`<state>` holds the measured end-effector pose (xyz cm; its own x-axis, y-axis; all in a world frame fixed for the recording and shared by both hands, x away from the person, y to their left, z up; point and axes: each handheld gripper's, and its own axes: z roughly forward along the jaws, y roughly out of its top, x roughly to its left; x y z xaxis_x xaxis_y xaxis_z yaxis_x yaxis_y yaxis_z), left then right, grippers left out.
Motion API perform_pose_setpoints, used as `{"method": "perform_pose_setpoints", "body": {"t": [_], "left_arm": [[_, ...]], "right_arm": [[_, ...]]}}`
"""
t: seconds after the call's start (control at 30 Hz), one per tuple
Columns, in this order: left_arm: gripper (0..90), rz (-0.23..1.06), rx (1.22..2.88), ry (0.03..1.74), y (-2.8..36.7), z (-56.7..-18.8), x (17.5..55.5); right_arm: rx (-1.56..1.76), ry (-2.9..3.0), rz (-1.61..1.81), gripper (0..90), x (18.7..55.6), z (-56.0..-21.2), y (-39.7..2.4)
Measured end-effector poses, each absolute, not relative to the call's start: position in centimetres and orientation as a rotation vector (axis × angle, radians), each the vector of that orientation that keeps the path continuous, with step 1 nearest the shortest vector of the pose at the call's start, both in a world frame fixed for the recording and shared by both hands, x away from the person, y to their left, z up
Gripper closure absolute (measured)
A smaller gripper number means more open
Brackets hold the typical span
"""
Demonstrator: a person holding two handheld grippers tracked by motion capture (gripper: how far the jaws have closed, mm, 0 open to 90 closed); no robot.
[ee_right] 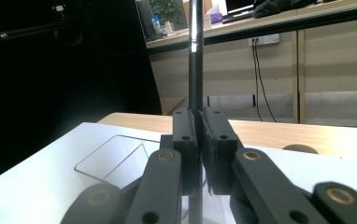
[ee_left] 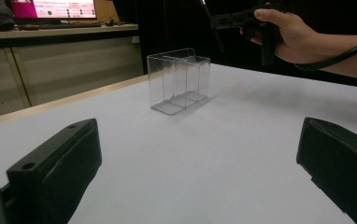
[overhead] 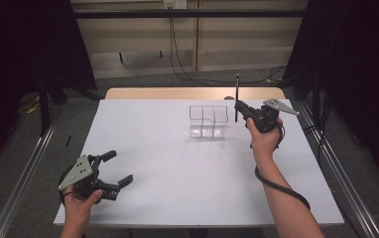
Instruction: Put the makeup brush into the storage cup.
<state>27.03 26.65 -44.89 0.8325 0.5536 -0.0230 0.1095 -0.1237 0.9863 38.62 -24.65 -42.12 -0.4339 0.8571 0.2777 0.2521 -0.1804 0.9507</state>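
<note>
A clear plastic organizer box (overhead: 208,121) with several compartments stands on the white table (overhead: 167,163) toward the back right. Just to its right, my right gripper (overhead: 239,107) is shut on a thin black pen (overhead: 237,96), held upright above the table beside the box. In the right gripper view the pen (ee_right: 196,60) rises between the closed jaws, and the box's rim (ee_right: 113,158) lies below them. My left gripper (overhead: 116,167) rests open near the front left corner. Its jaws stand wide apart with nothing between them, and the box (ee_left: 179,79) is far ahead.
The table's wooden far edge (overhead: 177,92) borders a floor with cables (overhead: 187,74). Metal rails (overhead: 336,168) run along both sides of the table. Dark curtains hang left and right. A desk with a monitor (ee_left: 55,9) stands in the background.
</note>
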Motion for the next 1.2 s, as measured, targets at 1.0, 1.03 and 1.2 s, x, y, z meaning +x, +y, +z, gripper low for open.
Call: {"method": "perform_pose_setpoints", "body": {"t": [1.0, 1.03, 1.2], "left_arm": [[0.0, 0.412, 1.665, 0.524, 26.6, -44.9, 27.0], [0.0, 0.413, 1.666, 0.523, 26.6, -44.9, 27.0], [0.0, 0.412, 1.665, 0.521, 26.6, -44.9, 27.0]], "right_arm": [[1.224, 1.61, 1.684, 84.5, 39.4, -40.8, -23.4], [1.223, 1.61, 1.684, 84.6, 39.4, -40.8, -23.4], [1.217, 1.617, 1.684, 84.5, 39.6, -40.9, -23.1]]}}
